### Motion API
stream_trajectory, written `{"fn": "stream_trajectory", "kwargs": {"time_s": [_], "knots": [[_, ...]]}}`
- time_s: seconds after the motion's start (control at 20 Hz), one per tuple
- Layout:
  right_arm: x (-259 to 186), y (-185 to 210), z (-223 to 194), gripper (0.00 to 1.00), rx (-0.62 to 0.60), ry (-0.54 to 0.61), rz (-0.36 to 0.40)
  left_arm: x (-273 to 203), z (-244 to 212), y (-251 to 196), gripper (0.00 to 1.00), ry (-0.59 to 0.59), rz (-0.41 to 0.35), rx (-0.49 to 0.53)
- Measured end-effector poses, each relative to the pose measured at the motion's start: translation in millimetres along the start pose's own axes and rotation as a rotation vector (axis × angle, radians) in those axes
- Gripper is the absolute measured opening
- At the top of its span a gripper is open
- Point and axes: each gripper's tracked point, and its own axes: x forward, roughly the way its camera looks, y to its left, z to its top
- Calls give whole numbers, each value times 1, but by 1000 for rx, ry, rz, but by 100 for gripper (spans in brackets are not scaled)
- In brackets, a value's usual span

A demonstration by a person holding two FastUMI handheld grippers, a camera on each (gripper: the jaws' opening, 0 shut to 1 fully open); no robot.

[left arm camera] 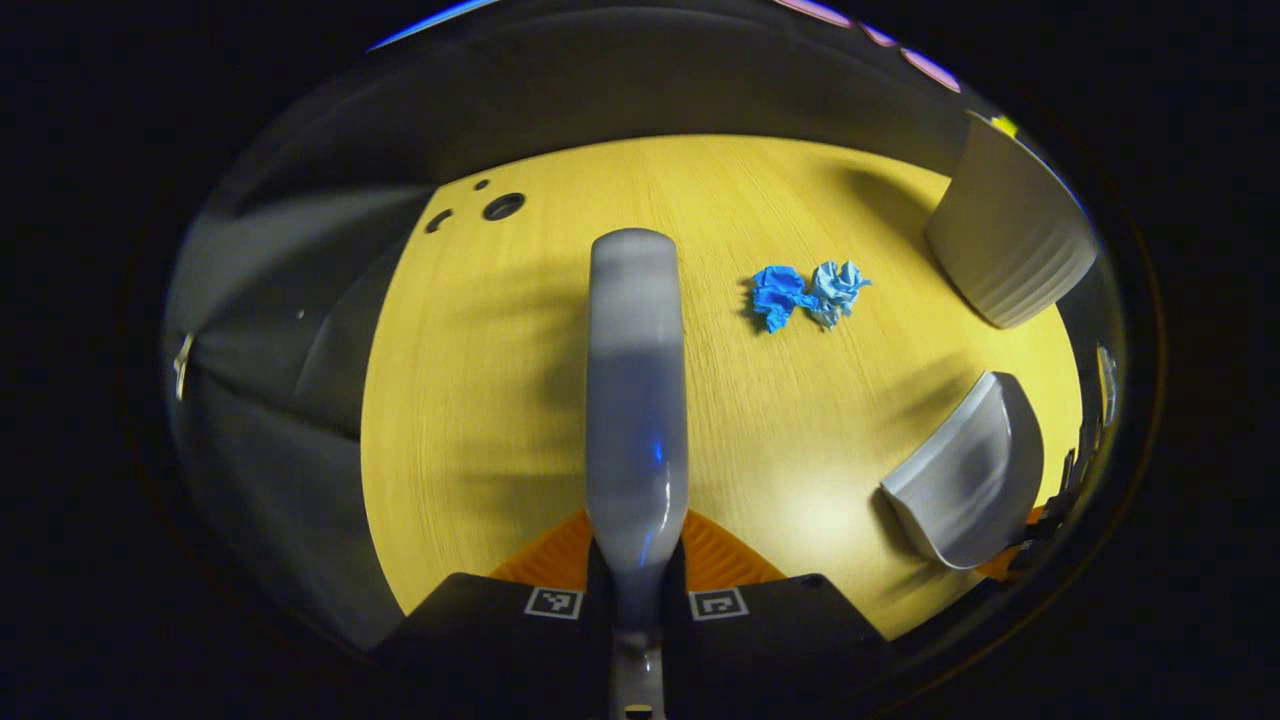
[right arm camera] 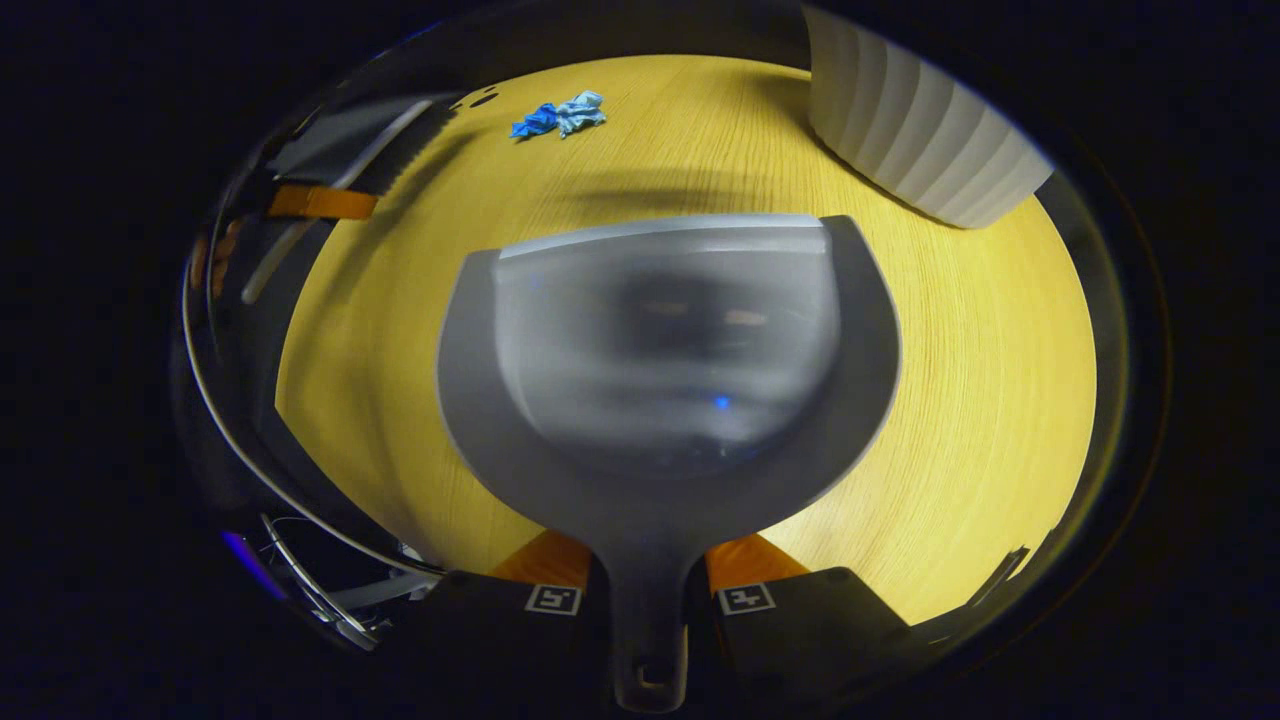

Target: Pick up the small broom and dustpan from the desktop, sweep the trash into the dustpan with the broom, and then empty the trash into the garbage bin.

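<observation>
Your left gripper [left arm camera: 636, 585] is clenched on the handle of the small broom [left arm camera: 635, 400], which runs straight ahead of the camera above the yellow desktop [left arm camera: 480, 400]. The brush end is not clear in this view. Your right gripper [right arm camera: 648, 590] is clenched on the stem of the dustpan [right arm camera: 665, 380], whose wide scoop spreads out in front with its flat lip facing away from you. The scoop looks blurred, and no trash can be made out inside it.

The trash, 2 crumpled blue paper balls [left arm camera: 805, 295] touching each other, lies on the bare desktop ahead and to the right of the broom. In the right gripper view the same balls [right arm camera: 560, 115] sit far off, up and to the left of the dustpan. The ribbed pale garbage bin [left arm camera: 1010, 235] stands beyond them at the desk's edge.

To sweep well, bring the dustpan close beside the 2 balls and press its lip flat against the wood so nothing slips under. Set the broom on the far side of the paper and draw it toward the scoop in short, light strokes, since crumpled paper will likely roll or skip
</observation>
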Motion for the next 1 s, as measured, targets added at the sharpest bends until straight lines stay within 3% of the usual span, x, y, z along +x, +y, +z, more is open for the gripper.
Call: {"fn": "stream_trajectory", "kwargs": {"time_s": [0.15, 0.2, 0.55, 0.6, 0.65, 0.75, 0.8, 0.85, 1.0], "knots": [[-4, -6, -4, 34, -40, -6, -25, 28, 28, 9, 21, 28, 19, 143], [-3, -7, -5, 34, -51, -7, -32, 35, 36, 10, 24, 34, 27, 193], [0, -20, -10, 34, -119, -2, -64, 66, 92, -13, 24, 37, 53, 512], [1, -19, -10, 27, -112, 2, -60, 68, 100, -15, 24, 35, 63, 557], [1, -20, -9, 34, -109, 6, -55, 68, 107, -17, 24, 31, 70, 607], [1, -21, -9, 34, -107, 7, -46, 68, 117, -24, 24, 34, 73, 711], [1, -22, -8, 34, -112, 6, -43, 68, 119, -28, 24, 34, 63, 732], [1, -23, -8, 41, -117, 2, -43, 68, 117, -36, 24, 35, 44, 737], [-1, -24, -8, 41, -120, -4, -39, 67, 108, -54, 25, 35, -19, 753]]}}
